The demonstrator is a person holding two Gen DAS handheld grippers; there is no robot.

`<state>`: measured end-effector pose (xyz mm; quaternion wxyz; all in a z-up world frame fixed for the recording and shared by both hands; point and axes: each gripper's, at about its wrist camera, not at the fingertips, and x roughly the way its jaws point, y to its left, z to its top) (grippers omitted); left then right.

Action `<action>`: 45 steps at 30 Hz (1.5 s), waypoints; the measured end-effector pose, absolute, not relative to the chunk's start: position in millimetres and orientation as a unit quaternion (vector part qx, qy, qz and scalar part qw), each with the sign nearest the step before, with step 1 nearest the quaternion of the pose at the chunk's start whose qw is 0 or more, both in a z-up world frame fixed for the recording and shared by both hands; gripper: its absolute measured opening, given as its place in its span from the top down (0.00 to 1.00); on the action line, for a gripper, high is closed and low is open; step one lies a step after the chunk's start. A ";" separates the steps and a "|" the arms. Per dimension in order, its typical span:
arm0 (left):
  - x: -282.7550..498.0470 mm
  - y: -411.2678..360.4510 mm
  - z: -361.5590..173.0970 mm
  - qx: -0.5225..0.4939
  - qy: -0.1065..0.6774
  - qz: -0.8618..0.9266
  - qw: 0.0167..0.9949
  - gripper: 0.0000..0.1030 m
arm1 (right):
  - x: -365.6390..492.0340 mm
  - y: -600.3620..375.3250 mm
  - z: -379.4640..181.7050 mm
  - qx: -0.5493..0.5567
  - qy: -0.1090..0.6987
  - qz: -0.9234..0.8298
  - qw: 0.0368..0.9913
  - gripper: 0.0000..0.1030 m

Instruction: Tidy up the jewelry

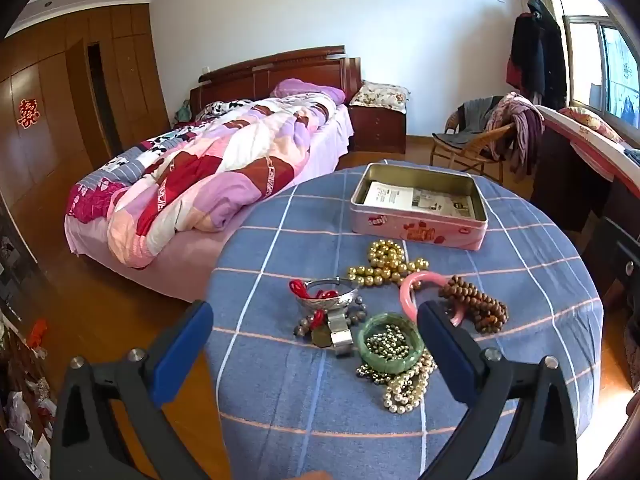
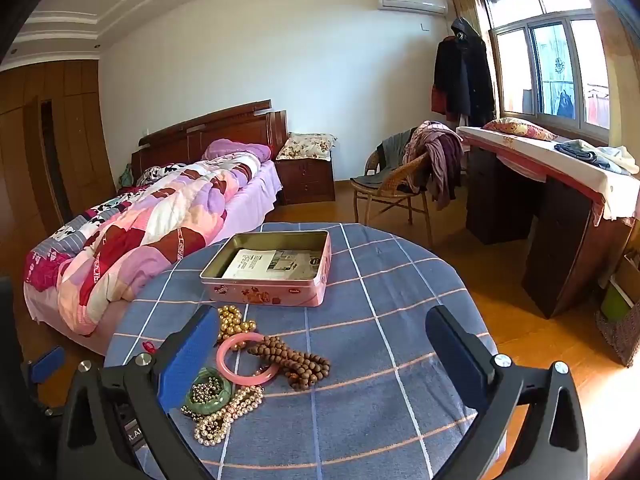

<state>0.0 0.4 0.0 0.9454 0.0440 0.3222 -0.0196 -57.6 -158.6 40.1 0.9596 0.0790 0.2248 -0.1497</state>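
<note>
Pink bangle (image 2: 247, 358) overlaps wooden beads (image 2: 296, 362); both grippers (image 1: 316, 320) (image 2: 320, 332) wide, empty; snagging likely when lifting toward tin (image 2: 264, 280).

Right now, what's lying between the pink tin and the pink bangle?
Gold bead necklace lies between pink tin and pink bangle, clearest in the left wrist view.

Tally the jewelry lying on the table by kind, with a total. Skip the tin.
Bangles: 2, pink and green
Bead strings: 4, gold, brown wooden, pearl, small metallic
Metal watch: 1
Silver piece with red cord: 1
Total: 8
</note>
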 end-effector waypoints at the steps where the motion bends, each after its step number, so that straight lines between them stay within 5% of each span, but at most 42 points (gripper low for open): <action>1: 0.1 1.3 0.0 0.041 0.322 -0.023 0.946 0.00 | -57.5 -158.7 39.9 0.078 0.224 -0.150 0.960 0.01; 45: -5.5 -0.4 2.7 0.052 0.309 -0.029 0.949 0.00 | -56.6 -165.2 43.4 0.092 0.235 -0.158 0.955 0.01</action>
